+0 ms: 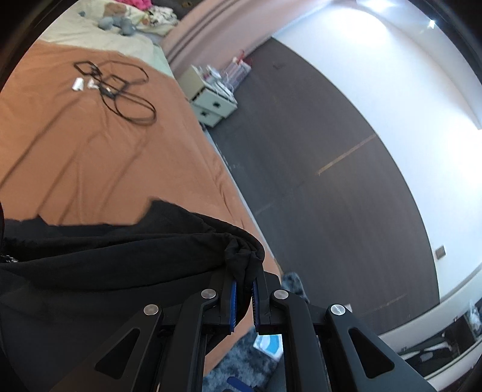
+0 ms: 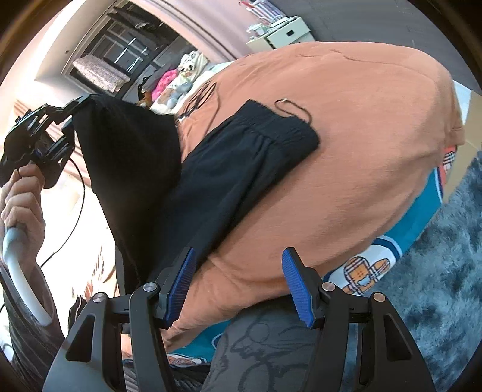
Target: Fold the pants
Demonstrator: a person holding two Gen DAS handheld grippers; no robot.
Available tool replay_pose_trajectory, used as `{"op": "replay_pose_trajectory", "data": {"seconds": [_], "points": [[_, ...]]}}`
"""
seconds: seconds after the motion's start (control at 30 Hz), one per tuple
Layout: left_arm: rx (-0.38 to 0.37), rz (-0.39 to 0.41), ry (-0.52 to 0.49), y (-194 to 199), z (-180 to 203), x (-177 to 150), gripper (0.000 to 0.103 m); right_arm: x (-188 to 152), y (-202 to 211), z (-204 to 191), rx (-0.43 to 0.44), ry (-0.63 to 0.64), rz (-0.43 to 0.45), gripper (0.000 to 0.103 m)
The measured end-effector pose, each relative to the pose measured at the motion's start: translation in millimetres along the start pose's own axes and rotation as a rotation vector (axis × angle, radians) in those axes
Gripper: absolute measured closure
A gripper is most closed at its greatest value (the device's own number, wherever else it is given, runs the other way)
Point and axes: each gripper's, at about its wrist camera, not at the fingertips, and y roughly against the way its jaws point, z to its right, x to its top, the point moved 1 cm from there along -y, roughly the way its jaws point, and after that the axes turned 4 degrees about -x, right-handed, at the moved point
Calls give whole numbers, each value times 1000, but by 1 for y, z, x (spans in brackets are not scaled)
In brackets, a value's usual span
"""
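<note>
Black pants (image 2: 229, 169) lie on an orange blanket (image 2: 361, 156), their elastic waistband (image 2: 283, 126) at the far end. My left gripper (image 1: 244, 286) is shut on a bunched edge of the pants (image 1: 120, 256), lifting that part. In the right wrist view the left gripper (image 2: 70, 114) is at the upper left, held by a hand (image 2: 21, 193), with the leg end of the cloth hanging from it. My right gripper (image 2: 238, 271) stands open over the blanket's near edge, its left pad next to the pants, with nothing between the fingers.
A black cable (image 1: 120, 87) and small white items (image 1: 79, 84) lie farther up the bed. Pillows and soft toys (image 1: 120, 24) sit at the head. A white drawer unit (image 1: 214, 105) stands beside the bed. A shaggy grey rug (image 2: 446, 271) covers the floor.
</note>
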Motion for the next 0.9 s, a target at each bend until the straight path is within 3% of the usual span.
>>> {"op": "replay_pose_trajectory", "data": {"seconds": [0.23,0.33,0.37,0.4,0.57,0.9], "points": [[20,-118,-14,-41,1,-26,92,-3,15,8,-32,-42,18,44],[16,-191,-14,-49,-4,-40,50,-4,16,4,-26,-39,19,35],[16,-192,-16,-48,-6,-44,32,-5,16,1,-23,-35,20,34],[17,-187,-21,-44,-9,-48,23,-6,17,-1,-18,-34,20,34],[19,-193,-8,-20,-29,-57,20,-5,15,-2,-6,-25,22,34],[166,-69,-26,77,-73,-68,20,17,2,-8,-22,71,25,34]]}}
